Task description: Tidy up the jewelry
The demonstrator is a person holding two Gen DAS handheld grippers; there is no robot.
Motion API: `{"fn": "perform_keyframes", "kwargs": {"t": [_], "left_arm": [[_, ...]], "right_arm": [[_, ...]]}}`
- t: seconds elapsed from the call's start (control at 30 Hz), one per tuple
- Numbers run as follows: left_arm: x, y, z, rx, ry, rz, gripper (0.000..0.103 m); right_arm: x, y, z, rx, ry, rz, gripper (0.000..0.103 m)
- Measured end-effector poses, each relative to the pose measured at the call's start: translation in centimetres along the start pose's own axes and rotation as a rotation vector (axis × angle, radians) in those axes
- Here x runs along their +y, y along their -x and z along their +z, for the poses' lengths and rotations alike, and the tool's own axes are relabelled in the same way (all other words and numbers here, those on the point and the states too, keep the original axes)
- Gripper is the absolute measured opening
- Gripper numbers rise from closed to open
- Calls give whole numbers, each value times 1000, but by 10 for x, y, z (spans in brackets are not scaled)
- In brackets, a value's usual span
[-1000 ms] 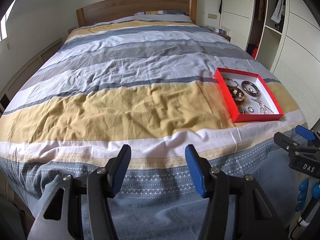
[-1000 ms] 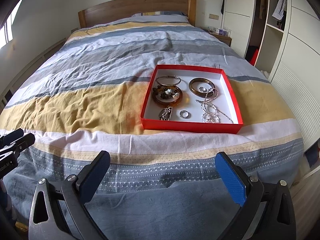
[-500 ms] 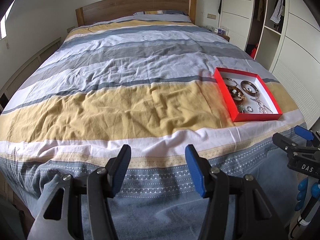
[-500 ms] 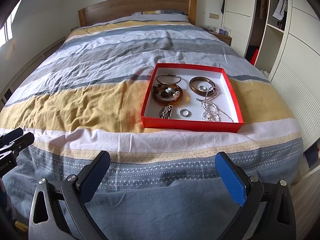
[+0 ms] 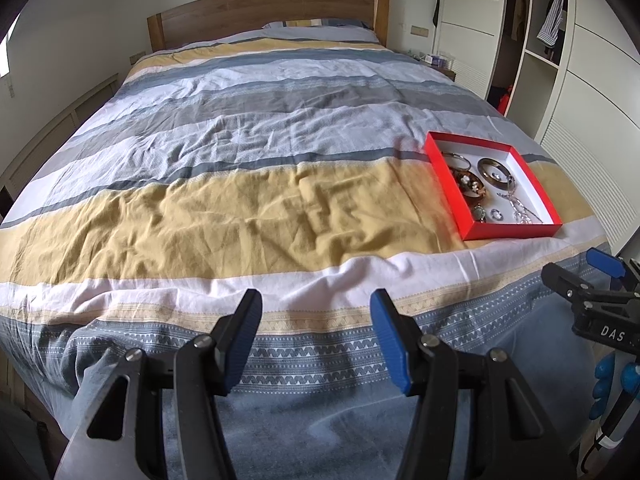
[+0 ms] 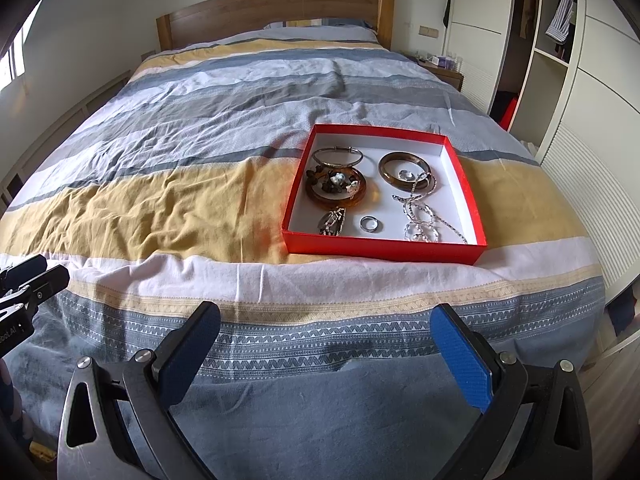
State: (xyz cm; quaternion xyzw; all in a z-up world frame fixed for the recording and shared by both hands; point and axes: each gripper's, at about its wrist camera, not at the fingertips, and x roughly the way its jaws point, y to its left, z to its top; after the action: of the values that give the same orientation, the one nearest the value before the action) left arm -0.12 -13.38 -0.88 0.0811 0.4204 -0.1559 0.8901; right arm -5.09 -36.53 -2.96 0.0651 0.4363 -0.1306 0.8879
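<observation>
A red box [image 6: 384, 247] with a white inside lies on the striped bed cover, near the foot of the bed. It holds an amber bangle [image 6: 404, 169], a silver bangle [image 6: 337, 156], an amber ring dish with small pieces [image 6: 337, 190], a silver chain [image 6: 420, 216], a small ring [image 6: 370, 224] and a watch-like piece [image 6: 332, 222]. My right gripper [image 6: 326, 322] hangs open over the bed's foot, short of the box. My left gripper [image 5: 316, 312] stands open further left, with the red box [image 5: 448, 196] far to its right. Nothing is between either pair of fingers.
The bed [image 5: 240, 208] fills both views, with a wooden headboard [image 5: 264, 12] at the far end. A white wardrobe [image 6: 568, 80] with open shelves stands along the right side. A bedside table [image 6: 440, 68] sits at the far right of the bed.
</observation>
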Motion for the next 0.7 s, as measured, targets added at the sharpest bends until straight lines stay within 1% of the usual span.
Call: {"fn": "perform_keyframes", "kwargs": {"t": [0.7], "left_arm": [[3,3,-1,-8,-1,5,54]], "right_arm": [[0,4,0,-12,-1,0,102]]}}
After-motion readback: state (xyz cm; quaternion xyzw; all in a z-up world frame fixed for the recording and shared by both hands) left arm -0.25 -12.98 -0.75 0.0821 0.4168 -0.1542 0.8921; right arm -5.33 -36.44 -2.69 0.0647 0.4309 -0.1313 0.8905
